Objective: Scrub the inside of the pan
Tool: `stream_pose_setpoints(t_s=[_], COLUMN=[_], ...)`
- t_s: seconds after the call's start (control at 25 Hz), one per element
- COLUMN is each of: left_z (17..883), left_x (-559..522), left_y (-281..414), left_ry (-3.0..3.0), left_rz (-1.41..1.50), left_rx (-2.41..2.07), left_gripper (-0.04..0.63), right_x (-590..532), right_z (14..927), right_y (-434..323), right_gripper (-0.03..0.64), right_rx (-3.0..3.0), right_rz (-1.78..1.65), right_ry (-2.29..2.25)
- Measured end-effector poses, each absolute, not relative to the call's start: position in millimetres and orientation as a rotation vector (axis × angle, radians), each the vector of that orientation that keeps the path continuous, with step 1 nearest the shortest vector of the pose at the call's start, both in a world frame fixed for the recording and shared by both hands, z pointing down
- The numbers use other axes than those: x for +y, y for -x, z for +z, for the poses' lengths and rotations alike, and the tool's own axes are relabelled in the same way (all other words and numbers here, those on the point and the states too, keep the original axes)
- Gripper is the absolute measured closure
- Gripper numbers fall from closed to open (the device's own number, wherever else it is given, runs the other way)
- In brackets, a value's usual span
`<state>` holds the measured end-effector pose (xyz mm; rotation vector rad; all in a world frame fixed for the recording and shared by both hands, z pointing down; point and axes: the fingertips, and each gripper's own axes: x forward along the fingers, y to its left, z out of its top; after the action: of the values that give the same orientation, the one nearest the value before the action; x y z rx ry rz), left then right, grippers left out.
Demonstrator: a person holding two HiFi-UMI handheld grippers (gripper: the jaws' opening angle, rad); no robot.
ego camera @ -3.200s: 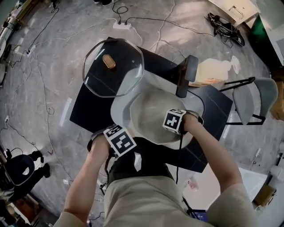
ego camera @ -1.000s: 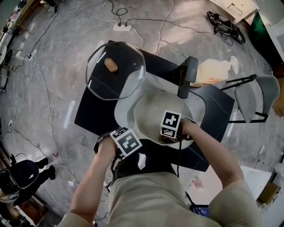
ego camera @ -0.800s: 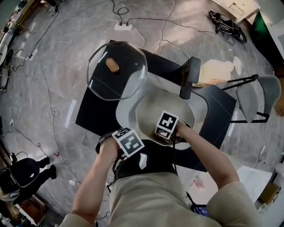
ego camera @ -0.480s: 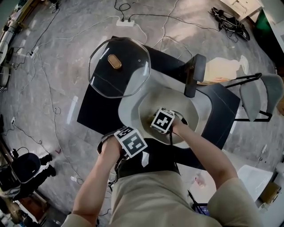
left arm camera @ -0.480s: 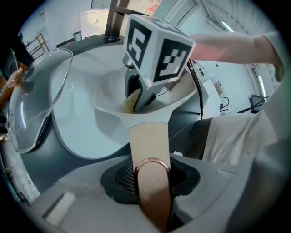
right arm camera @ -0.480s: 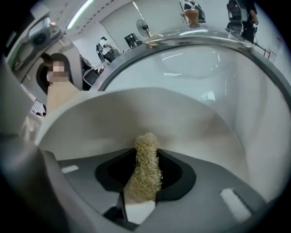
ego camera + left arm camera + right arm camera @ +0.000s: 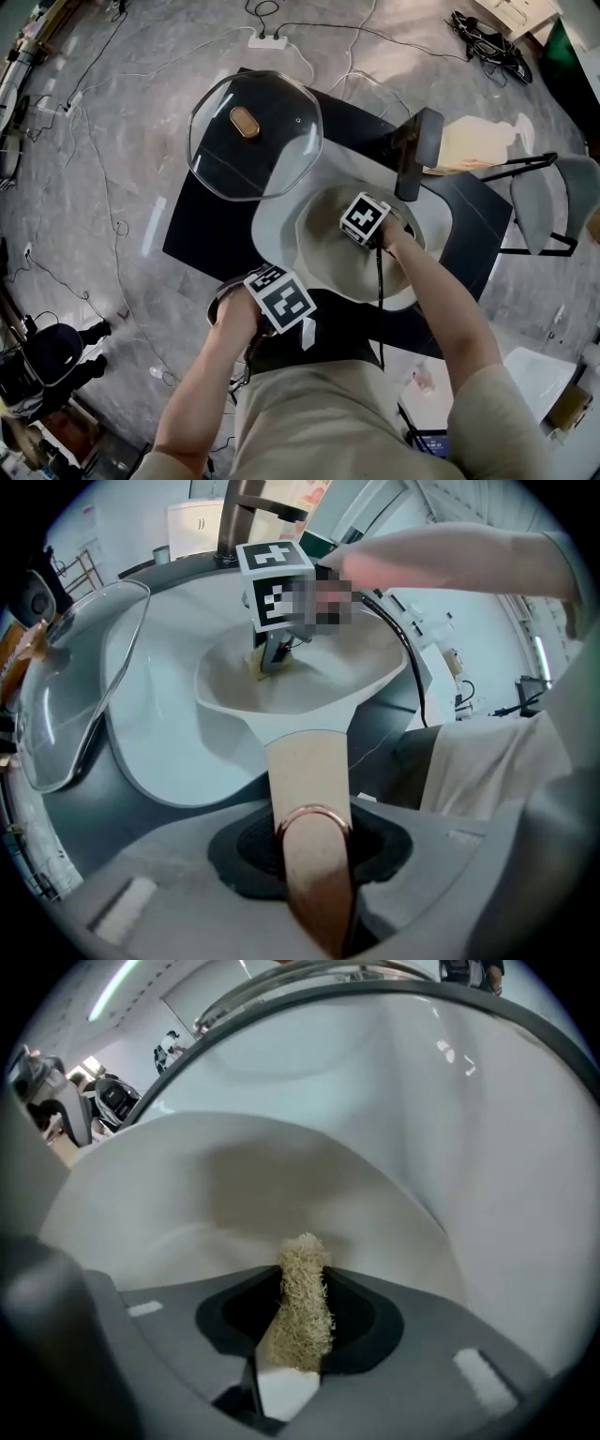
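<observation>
— Dark counter [image 7: 202, 230] below us, on a grey floor [image 7: 103, 187]. What's nearest?
— At six o'clock, the left gripper [image 7: 314, 855]. Its jaws pinch the pan's wooden handle [image 7: 305, 771] just past the copper ring.
— And the pan [image 7: 323, 262] itself?
— Mid-counter, pale bowl facing up, handle pointing back at the person.
— The right gripper [image 7: 300, 1354]?
— Down inside the bowl, toward one o'clock. Its jaws clamp a straw-coloured fibre scrubber [image 7: 303, 1288], whose tip pokes out toward the pan wall. I can't confirm contact.
— So how should the scrub go?
— My judgement: keep the handle grip firm so the pan can't spin, press the tip flat, and work overlapping circles from the base up the wall.
— Beyond that?
— A glass lid [image 7: 255, 141] at ten o'clock, just beside the pan. A power strip [image 7: 266, 39] lies on the floor, far at twelve.
</observation>
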<state>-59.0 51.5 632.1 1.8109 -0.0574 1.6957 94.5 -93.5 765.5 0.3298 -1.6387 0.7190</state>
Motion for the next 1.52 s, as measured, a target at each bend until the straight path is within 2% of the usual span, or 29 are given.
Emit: stream_pose_setpoints(t_s=[0.32, 0.6, 0.76, 0.88, 1.16, 1.32, 1.52], left_z=[635, 633, 634, 634, 632, 634, 637], left_x=[51, 52, 52, 52, 51, 52, 51], left_y=[59, 57, 55, 56, 57, 60, 60], left_ry=[-1.810, -1.808, -1.813, -1.815, -1.830, -1.827, -1.834], left_rz=[1.705, 1.688, 1.672, 1.662, 1.681, 1.698, 1.700], left_rx=[-0.053, -0.057, -0.069, -0.072, -0.071, -0.074, -0.086], left_gripper=[0.466, 0.468, 0.469, 0.469, 0.471, 0.472, 0.472], right_x=[-70, -6, 28, 48, 30, 0, -49], right_z=[760, 712, 692, 675, 677, 699, 734], right_y=[-154, -178, -157, -114, -45, -23, -25], right_gripper=[0.482, 0.482, 0.482, 0.483, 0.483, 0.483, 0.482], right_rx=[-1.441, -1.225, -1.271, -1.423, -1.685, -1.759, -1.769], right_rz=[0.637, 0.661, 0.728, 0.863, 1.002, 0.928, 0.671], right_ry=[-0.262, 0.054, 0.209, 0.328, 0.291, 0.201, 0.051])
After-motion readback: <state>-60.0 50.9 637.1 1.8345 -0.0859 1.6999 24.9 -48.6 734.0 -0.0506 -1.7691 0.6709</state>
